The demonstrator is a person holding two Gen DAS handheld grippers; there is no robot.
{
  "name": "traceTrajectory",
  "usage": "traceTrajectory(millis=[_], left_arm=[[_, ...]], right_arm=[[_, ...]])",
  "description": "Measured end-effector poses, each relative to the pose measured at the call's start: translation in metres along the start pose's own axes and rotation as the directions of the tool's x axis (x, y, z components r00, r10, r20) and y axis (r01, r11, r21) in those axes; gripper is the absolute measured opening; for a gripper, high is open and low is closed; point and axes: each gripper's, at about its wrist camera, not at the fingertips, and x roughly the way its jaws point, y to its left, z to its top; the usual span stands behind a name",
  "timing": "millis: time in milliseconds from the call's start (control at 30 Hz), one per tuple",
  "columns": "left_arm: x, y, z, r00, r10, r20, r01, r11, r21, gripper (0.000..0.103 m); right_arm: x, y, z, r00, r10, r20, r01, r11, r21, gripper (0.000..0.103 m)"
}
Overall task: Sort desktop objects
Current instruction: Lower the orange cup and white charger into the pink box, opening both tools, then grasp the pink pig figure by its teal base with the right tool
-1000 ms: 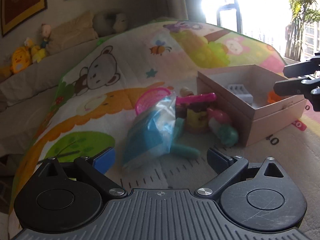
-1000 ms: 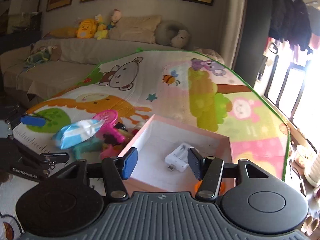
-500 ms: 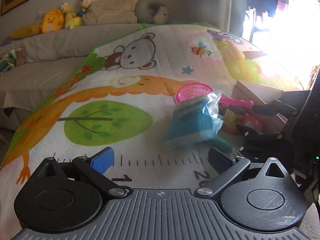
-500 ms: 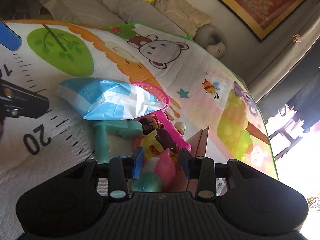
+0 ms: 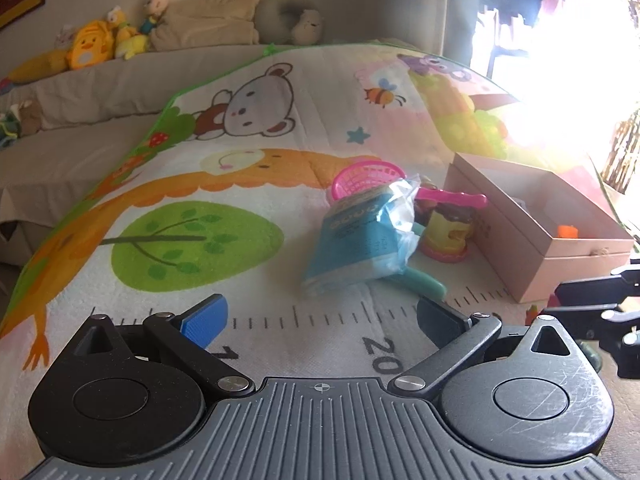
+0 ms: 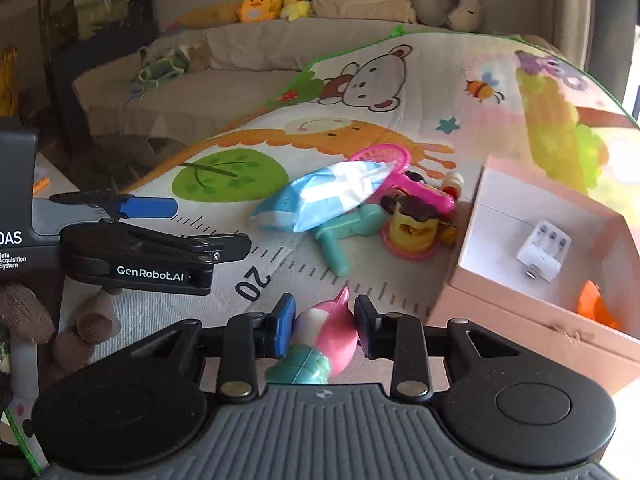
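Observation:
My right gripper (image 6: pixel 322 322) is shut on a pink, white and teal toy figure (image 6: pixel 328 336), held above the mat near the pink box (image 6: pixel 496 300). The box holds a white charger (image 6: pixel 542 250) and an orange piece (image 6: pixel 592 304). My left gripper (image 5: pixel 320 316) is open and empty, low over the mat, short of the blue tissue pack (image 5: pixel 360 240). Beside the pack lie a pink racket (image 5: pixel 368 174), a teal toy handle (image 5: pixel 424 282) and a yellow cake toy (image 5: pixel 448 232). The box also shows in the left wrist view (image 5: pixel 560 252).
The toys lie on a colourful play mat (image 5: pixel 192 240) with a printed ruler. A beige sofa (image 6: pixel 224 80) with plush toys and cushions runs along the back. A brown plush (image 6: pixel 24 316) sits at the mat's left edge. Bright window glare fills the right.
My right gripper has closed on the pink and teal figure and lifted it off the pile, pulling back toward me. My left gripper has shifted slightly and stays open.

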Motion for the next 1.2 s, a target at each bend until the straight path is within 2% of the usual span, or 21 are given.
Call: traceTrajectory(millis=[100, 167, 200, 300, 367, 400, 467, 533, 600, 700, 800, 933, 1000, 1067, 1100, 1200], left_arm=[[-0.001, -0.014, 0.0, 1.0, -0.023, -0.003, 0.023, 0.999, 0.039, 0.103], [0.0, -0.021, -0.001, 1.0, -0.029, -0.011, 0.03, 0.998, 0.054, 0.103], [0.002, -0.024, -0.001, 0.999, -0.033, -0.017, 0.034, 0.997, 0.062, 0.103], [0.006, -0.035, 0.0, 0.997, -0.075, -0.027, 0.077, 0.993, 0.086, 0.103], [0.006, -0.045, 0.002, 0.99, -0.139, -0.029, 0.141, 0.982, 0.123, 0.103], [0.006, -0.051, 0.002, 0.981, -0.192, -0.035, 0.195, 0.969, 0.154, 0.103], [0.011, -0.061, 0.003, 0.96, -0.273, -0.059, 0.28, 0.939, 0.202, 0.103], [0.021, -0.069, 0.005, 0.955, -0.285, -0.084, 0.296, 0.929, 0.22, 0.103], [0.036, -0.071, 0.01, 0.961, -0.258, -0.105, 0.275, 0.937, 0.215, 0.103], [0.056, -0.064, 0.017, 0.97, -0.212, -0.12, 0.232, 0.955, 0.184, 0.103], [0.072, -0.06, 0.025, 0.976, -0.179, -0.125, 0.198, 0.966, 0.168, 0.103], [0.091, -0.058, 0.033, 0.986, -0.104, -0.13, 0.122, 0.983, 0.14, 0.103], [0.094, -0.055, 0.035, 0.984, -0.103, -0.145, 0.121, 0.986, 0.117, 0.096], [0.092, -0.056, 0.033, 0.981, -0.108, -0.163, 0.129, 0.984, 0.121, 0.065], [0.089, -0.057, 0.032, 0.983, -0.095, -0.157, 0.117, 0.984, 0.137, 0.063], [0.078, -0.057, 0.027, 0.984, -0.1, -0.149, 0.124, 0.978, 0.165, 0.05]], right_arm=[[-0.023, -0.034, -0.009, 0.996, -0.079, 0.049, 0.075, 0.993, 0.092, 0.043], [-0.04, -0.062, -0.011, 0.988, -0.119, 0.097, 0.101, 0.98, 0.174, 0.043], [-0.046, -0.076, -0.011, 0.98, -0.164, 0.111, 0.138, 0.968, 0.208, 0.043], [-0.045, -0.12, -0.011, 0.939, -0.332, 0.092, 0.287, 0.902, 0.324, 0.043], [-0.036, -0.149, -0.011, 0.919, -0.391, 0.05, 0.343, 0.856, 0.388, 0.043], [-0.03, -0.162, -0.012, 0.913, -0.406, 0.033, 0.358, 0.838, 0.412, 0.043], [-0.018, -0.181, -0.013, 0.92, -0.393, 0.01, 0.346, 0.822, 0.451, 0.044], [-0.006, -0.192, -0.013, 0.935, -0.353, -0.007, 0.31, 0.812, 0.495, 0.045], [0.005, -0.192, -0.01, 0.943, -0.334, -0.011, 0.291, 0.806, 0.516, 0.056], [0.012, -0.179, -0.004, 0.947, -0.322, 0.009, 0.276, 0.824, 0.495, 0.062], [0.008, -0.167, -0.004, 0.974, -0.218, 0.055, 0.168, 0.871, 0.462, 0.062], [-0.015, -0.149, -0.006, 0.973, -0.208, 0.102, 0.152, 0.905, 0.397, 0.062], [-0.03, -0.139, -0.014, 0.977, -0.179, 0.114, 0.126, 0.923, 0.364, 0.062], [-0.041, -0.126, -0.025, 0.986, -0.125, 0.107, 0.085, 0.944, 0.319, 0.065], [-0.045, -0.118, -0.031, 0.99, -0.103, 0.097, 0.071, 0.953, 0.294, 0.068], [-0.05, -0.089, -0.049, 0.997, -0.061, 0.056, 0.048, 0.978, 0.204, 0.069]])
